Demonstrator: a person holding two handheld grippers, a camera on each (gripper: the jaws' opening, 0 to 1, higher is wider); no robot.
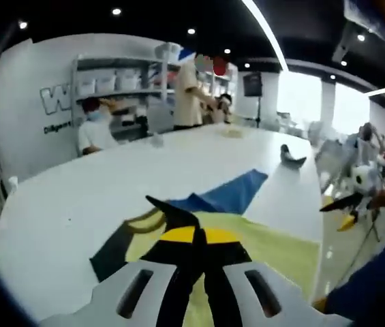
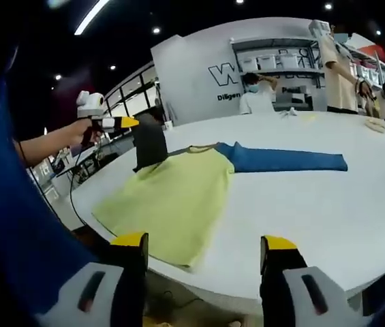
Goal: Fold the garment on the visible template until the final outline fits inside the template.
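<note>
Fabric of the yellow-green garment with blue and dark sleeves is lying on the white round table. The left gripper is clamping, apparently, its dark sleeve. The right gripper is hovering, jaws apart.

Your right hand-held gripper: grey moulded jaws with oval slots, black fingers, yellow tips. Your left hand-held gripper: same grey slotted shells, black fingers, yellow band. You wear blue sleeves.

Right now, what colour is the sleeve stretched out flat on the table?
Blue sleeve, clearest in the right gripper view.
</note>
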